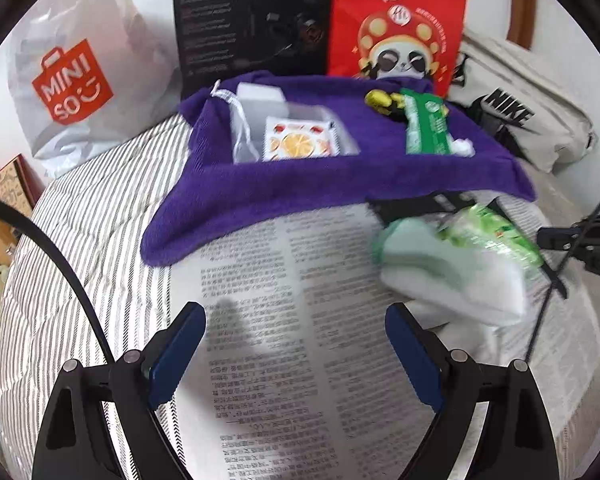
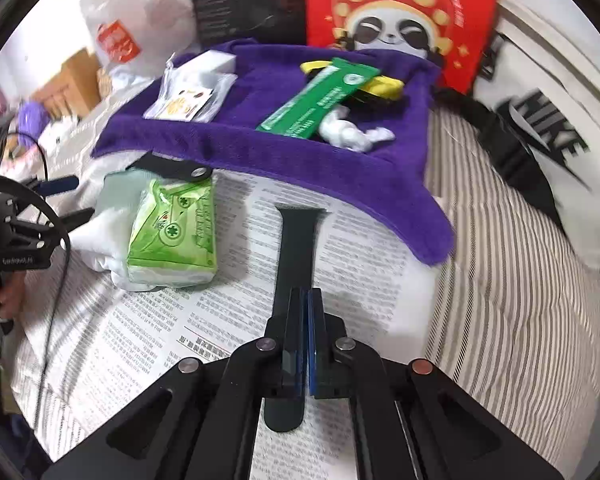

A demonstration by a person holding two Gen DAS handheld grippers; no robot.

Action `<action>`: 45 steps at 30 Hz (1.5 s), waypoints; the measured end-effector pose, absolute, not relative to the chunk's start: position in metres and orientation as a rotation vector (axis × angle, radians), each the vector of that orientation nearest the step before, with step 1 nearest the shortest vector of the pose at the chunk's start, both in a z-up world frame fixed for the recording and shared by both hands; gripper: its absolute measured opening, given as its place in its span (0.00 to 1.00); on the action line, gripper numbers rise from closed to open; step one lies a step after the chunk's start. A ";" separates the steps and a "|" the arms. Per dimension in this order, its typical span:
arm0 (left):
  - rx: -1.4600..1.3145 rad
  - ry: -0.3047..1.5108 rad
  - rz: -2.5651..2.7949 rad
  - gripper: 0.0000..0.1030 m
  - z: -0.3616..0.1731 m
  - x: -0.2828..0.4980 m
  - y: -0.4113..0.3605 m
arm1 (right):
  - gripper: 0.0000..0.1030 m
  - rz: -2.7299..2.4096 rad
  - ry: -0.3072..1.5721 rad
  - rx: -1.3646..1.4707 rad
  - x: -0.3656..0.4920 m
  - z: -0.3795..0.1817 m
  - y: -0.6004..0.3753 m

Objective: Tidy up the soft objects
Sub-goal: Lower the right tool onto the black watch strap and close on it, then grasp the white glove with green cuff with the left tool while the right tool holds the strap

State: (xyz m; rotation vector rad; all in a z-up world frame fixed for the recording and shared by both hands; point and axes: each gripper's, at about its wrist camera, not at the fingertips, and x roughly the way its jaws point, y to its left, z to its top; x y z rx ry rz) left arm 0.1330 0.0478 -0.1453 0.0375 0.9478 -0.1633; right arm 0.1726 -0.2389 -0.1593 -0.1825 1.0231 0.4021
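Observation:
My right gripper (image 2: 304, 294) is shut on a dark flat strap (image 2: 298, 236), which sticks out ahead of the fingers over the newspaper (image 2: 364, 264). To its left, a green tissue pack (image 2: 172, 232) rests on a white cloth (image 2: 96, 240). A second black strap piece (image 2: 168, 168) lies just behind the pack. My left gripper (image 1: 296, 312) stands open over the newspaper (image 1: 268, 280) with nothing between its blue pads. The tissue pack (image 1: 488, 236) on the white cloth (image 1: 452, 284) lies ahead of it to the right. Behind is a purple towel (image 1: 300, 184).
On the purple towel (image 2: 260, 140) lie a clear pouch of stickers (image 2: 188, 100), a green packet (image 2: 320, 100), a yellow-and-black item (image 2: 380, 84) and a crumpled white thing (image 2: 352, 132). A Miniso bag (image 1: 72, 80), black box (image 1: 252, 20), red panda bag (image 1: 396, 24) and Nike bag (image 1: 512, 112) line the back of the striped bedding (image 1: 80, 240).

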 end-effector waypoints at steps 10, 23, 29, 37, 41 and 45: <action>0.001 0.977 -0.181 0.89 -0.141 0.140 0.050 | 0.27 0.404 1.043 -0.162 0.172 -0.163 -0.241; -0.057 0.977 -0.191 0.89 -0.132 0.138 0.061 | 0.20 0.398 1.030 -0.263 0.162 -0.167 -0.218; -0.063 0.985 -0.208 0.89 -0.134 0.137 0.057 | 0.21 0.375 1.041 -0.218 0.164 -0.169 -0.219; -0.065 0.975 -0.247 0.89 -0.128 0.137 0.048 | 0.19 0.367 1.042 -0.162 0.164 -0.166 -0.222; -0.061 0.961 -0.279 0.89 -0.126 0.138 0.044 | 0.19 0.363 1.040 -0.166 0.160 -0.160 -0.229; -0.034 0.964 -0.320 0.89 -0.126 0.138 0.031 | 0.19 0.343 1.033 -0.159 0.158 -0.154 -0.241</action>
